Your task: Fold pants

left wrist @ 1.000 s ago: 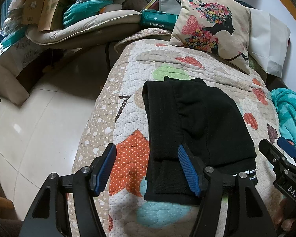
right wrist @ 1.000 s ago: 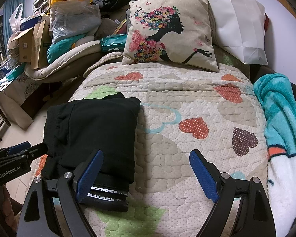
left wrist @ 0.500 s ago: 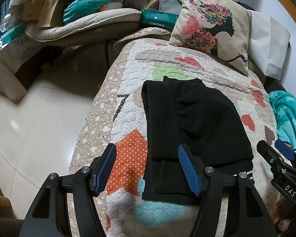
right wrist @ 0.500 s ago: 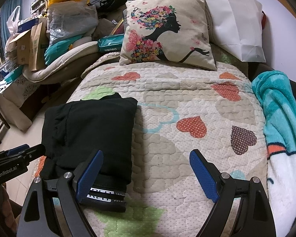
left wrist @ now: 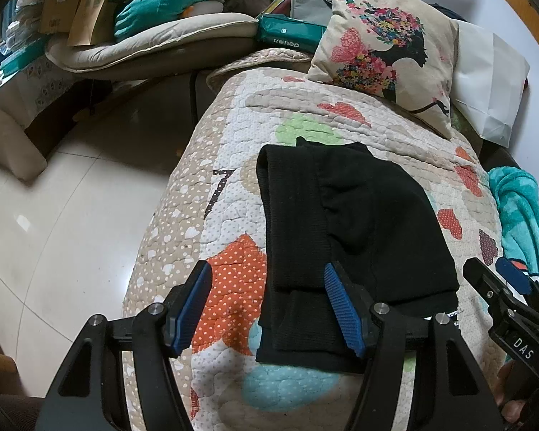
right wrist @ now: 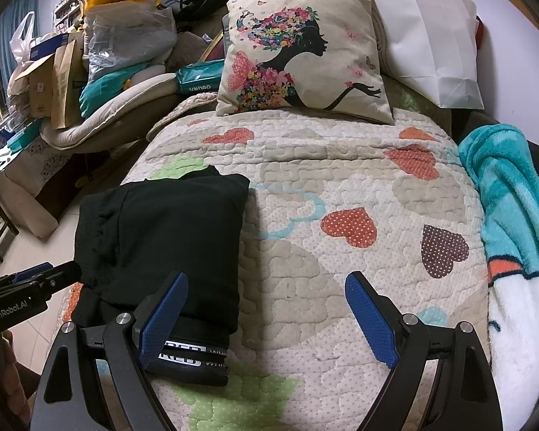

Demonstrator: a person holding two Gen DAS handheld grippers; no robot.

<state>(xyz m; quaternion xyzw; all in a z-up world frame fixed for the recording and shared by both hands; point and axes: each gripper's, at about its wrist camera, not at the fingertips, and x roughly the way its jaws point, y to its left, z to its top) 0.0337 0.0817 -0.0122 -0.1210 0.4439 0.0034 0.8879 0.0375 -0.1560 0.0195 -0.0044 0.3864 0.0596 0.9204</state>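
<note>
The black pants (left wrist: 345, 237) lie in a compact folded stack on the quilted bed (right wrist: 341, 179), near its left edge, so the folding looks nearly or fully done. Their long axis runs near to far, waistband nearest. Left claw (left wrist: 269, 305) and right claw (right wrist: 266, 319) both hover apart, gripping nothing.

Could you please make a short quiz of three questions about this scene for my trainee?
1. True or false: the right gripper is clamped on the black pants.
2. Where do the pants lie? A) on the floor B) on the quilt C) on the teal blanket
3. Fill in: the cushion stands at the ____ end of the quilt.

Key: 1 false, its jaws stand open with nothing between the pads. 2 B. 3 far.
</note>
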